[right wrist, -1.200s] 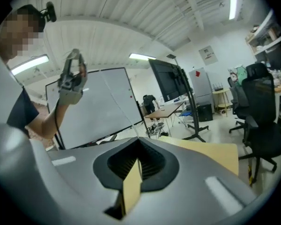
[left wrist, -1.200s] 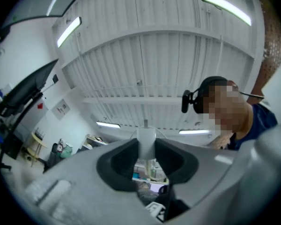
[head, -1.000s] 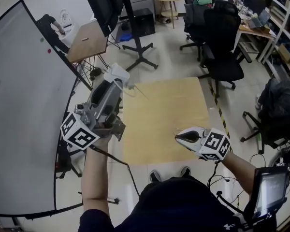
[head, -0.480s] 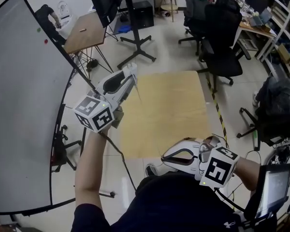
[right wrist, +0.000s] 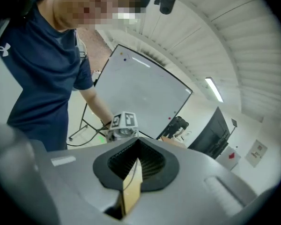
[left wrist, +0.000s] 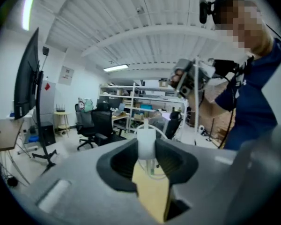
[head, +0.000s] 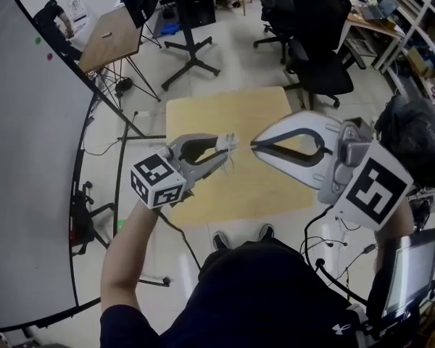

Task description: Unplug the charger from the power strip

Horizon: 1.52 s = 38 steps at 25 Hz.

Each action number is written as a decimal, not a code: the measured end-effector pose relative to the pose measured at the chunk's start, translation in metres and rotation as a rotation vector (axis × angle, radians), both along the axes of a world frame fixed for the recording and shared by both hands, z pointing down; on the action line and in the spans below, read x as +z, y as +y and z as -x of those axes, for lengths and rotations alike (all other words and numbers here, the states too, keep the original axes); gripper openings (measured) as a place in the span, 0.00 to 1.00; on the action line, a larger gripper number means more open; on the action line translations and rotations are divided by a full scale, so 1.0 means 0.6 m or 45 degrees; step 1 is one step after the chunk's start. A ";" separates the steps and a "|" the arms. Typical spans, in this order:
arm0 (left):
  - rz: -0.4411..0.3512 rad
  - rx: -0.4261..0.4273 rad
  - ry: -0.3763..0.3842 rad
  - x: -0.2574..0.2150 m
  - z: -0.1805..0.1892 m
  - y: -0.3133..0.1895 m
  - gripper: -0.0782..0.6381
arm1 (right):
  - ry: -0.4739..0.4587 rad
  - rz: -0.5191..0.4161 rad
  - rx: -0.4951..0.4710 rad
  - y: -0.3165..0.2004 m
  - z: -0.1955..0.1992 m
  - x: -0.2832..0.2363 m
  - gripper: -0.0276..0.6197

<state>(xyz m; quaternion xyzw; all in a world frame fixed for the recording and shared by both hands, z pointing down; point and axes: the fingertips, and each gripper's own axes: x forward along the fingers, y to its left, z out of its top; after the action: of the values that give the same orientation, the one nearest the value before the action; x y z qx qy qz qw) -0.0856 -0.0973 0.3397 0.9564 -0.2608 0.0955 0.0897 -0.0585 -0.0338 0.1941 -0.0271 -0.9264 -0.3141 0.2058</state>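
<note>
Head view puts the grey left gripper (head: 225, 148) at frame centre on a bare forearm (head: 134, 245) stretching up from the lower left, pointing right, its tips near those of the grey right gripper (head: 255, 145) extending from the right edge. Left gripper view: jaws clamp the small white plastic charger (left wrist: 146, 142) at centre frame, with a thin cable (left wrist: 160, 128) looping beyond it. Right gripper view: jaws pressed together, nothing between.

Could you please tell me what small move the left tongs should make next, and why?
Probably lower the left tongs toward the wooden table and release the white charger there: they are clamped on it in mid-air, plugged into nothing, and the right tongs are shut and empty.
</note>
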 end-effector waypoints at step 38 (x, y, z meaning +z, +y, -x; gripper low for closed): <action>-0.101 0.037 0.742 -0.279 0.000 -0.003 0.28 | -0.629 1.572 -0.371 -0.032 0.020 0.159 0.06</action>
<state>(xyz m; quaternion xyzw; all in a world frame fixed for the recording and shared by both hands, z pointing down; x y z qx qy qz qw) -0.0857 -0.0994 0.1725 0.9500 -0.2138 -0.1924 0.1219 -0.0704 -0.0528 0.2895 -0.1915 -0.9426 0.2508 -0.1094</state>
